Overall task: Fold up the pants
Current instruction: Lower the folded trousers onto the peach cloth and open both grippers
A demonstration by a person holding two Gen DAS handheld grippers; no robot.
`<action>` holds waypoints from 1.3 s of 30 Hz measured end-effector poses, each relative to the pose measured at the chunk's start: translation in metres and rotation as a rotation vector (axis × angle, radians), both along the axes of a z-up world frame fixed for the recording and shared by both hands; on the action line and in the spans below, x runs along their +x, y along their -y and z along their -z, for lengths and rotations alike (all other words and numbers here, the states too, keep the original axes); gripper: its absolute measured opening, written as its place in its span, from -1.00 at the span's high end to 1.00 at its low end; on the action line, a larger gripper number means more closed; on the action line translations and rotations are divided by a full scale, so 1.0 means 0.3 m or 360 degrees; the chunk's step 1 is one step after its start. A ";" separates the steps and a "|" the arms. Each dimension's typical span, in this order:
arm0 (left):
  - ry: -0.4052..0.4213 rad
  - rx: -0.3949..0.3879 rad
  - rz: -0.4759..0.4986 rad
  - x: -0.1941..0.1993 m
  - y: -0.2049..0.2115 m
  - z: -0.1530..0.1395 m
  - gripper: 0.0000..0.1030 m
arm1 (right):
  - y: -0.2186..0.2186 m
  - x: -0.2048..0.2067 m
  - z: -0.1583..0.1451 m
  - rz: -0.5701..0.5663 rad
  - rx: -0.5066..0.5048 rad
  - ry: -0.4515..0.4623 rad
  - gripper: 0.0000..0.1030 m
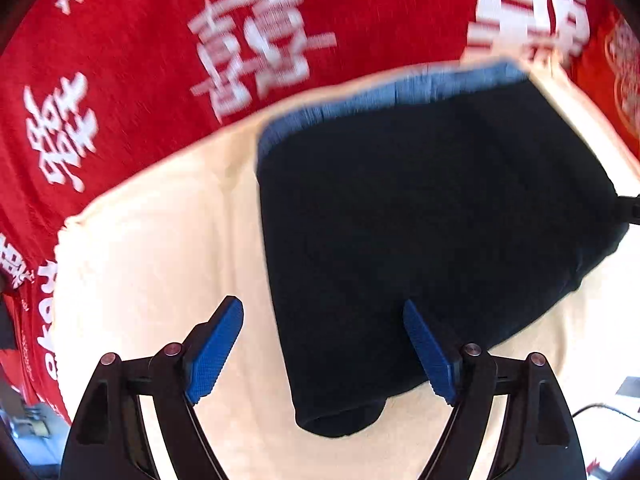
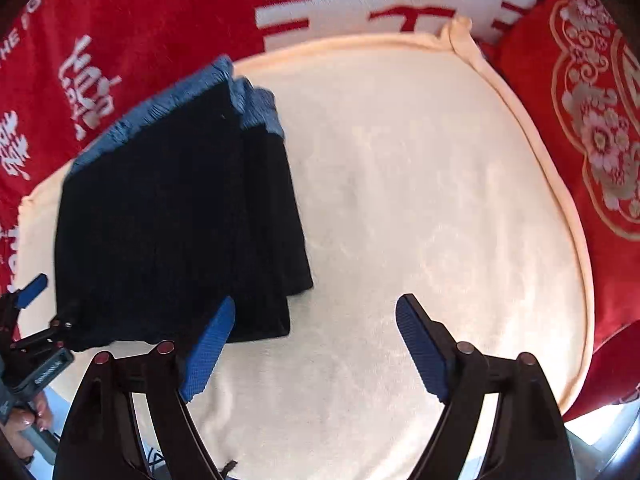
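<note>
Both claws stand with their jaws wide apart and nothing pressed between the blue pads. Seen from its own camera, the left claw (image 1: 324,344) points steeply down over the near edge of the pants (image 1: 420,232); its left pad hangs above bare cream cloth and its right pad shows in front of the dark fabric, though whether it touches cannot be told. From the same camera the right claw's black frame just shows at the far right edge, by the pants' side. The right claw (image 2: 316,344) points straight down beside the pants (image 2: 172,216), its left pad in front of their near right corner, its right pad over bare cloth. The pants are dark navy with a lighter blue ribbed waistband (image 2: 160,116) at the far end, and they lie folded into a stacked rectangle, several layers stepping out along the right edge. They rest on a cream blanket (image 2: 420,208) spread over a red blanket with white characters (image 1: 160,40). A red cushion with a gold floral pattern (image 2: 592,128) lies just past the cream blanket's right edge. At the lower left of the right camera's view, a person's hand (image 2: 24,420) grips the left claw's handle, close to the pants' near left corner.
</note>
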State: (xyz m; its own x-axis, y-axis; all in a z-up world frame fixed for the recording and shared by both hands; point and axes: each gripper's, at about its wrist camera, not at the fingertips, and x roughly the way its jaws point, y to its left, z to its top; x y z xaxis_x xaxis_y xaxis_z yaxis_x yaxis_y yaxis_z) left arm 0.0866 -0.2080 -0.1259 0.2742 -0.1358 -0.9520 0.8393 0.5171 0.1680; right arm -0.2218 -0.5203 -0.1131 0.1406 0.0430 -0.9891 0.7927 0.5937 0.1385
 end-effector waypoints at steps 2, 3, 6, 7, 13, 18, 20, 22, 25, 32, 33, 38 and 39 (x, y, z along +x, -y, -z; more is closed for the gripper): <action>-0.0007 -0.0009 0.0027 -0.009 -0.006 -0.014 -0.62 | -0.006 -0.032 -0.001 0.0084 0.0035 -0.0036 -0.67; -0.0010 -0.0005 0.0043 -0.015 -0.010 -0.028 -0.62 | -0.014 -0.045 -0.021 0.0099 0.0031 -0.0035 -0.67; -0.0104 -0.0022 0.0050 -0.025 -0.044 -0.075 -0.62 | -0.056 -0.063 -0.080 0.0080 0.0017 -0.0073 -0.67; -0.0143 -0.0022 0.0051 -0.026 -0.058 -0.093 -0.62 | -0.073 -0.067 -0.104 0.0076 0.0025 -0.0065 -0.67; -0.0230 -0.0034 0.0044 -0.029 -0.137 -0.255 -0.62 | -0.151 -0.057 -0.267 0.0126 0.0029 0.0004 -0.75; -0.0313 -0.0071 -0.0008 0.003 -0.187 -0.372 -1.00 | -0.202 -0.038 -0.397 0.0110 -0.0017 0.0039 -0.98; -0.0360 -0.0101 -0.0029 0.014 -0.201 -0.419 -1.00 | -0.227 -0.019 -0.438 0.0067 -0.0068 0.0030 -0.99; -0.0358 -0.0097 -0.0032 0.012 -0.213 -0.461 -1.00 | -0.258 0.002 -0.475 0.0016 -0.0090 0.0025 -0.99; -0.0297 -0.0068 -0.0035 0.012 -0.218 -0.514 -1.00 | -0.287 0.030 -0.518 -0.0033 -0.0089 0.0011 -0.99; -0.0197 -0.0088 -0.0036 0.014 -0.225 -0.619 -1.00 | -0.306 0.050 -0.630 -0.0082 -0.0151 0.0016 -0.99; -0.0200 -0.0091 -0.0038 0.015 -0.225 -0.628 -1.00 | -0.306 0.053 -0.641 -0.0085 -0.0159 0.0017 -0.99; -0.0187 -0.0084 -0.0059 0.017 -0.229 -0.645 -1.00 | -0.309 0.071 -0.674 -0.0098 -0.0177 0.0027 -0.99; -0.0186 -0.0079 -0.0066 0.018 -0.229 -0.644 -1.00 | -0.313 0.076 -0.676 -0.0109 -0.0180 0.0026 -0.99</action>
State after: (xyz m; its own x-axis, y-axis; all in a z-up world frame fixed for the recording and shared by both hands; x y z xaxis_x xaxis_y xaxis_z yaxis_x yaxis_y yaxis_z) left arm 0.0919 -0.1393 0.0673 0.1682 -0.1743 -0.9702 0.8293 0.5571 0.0437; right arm -0.1991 -0.4264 0.0896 0.1572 -0.0587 -0.9858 0.7481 0.6587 0.0801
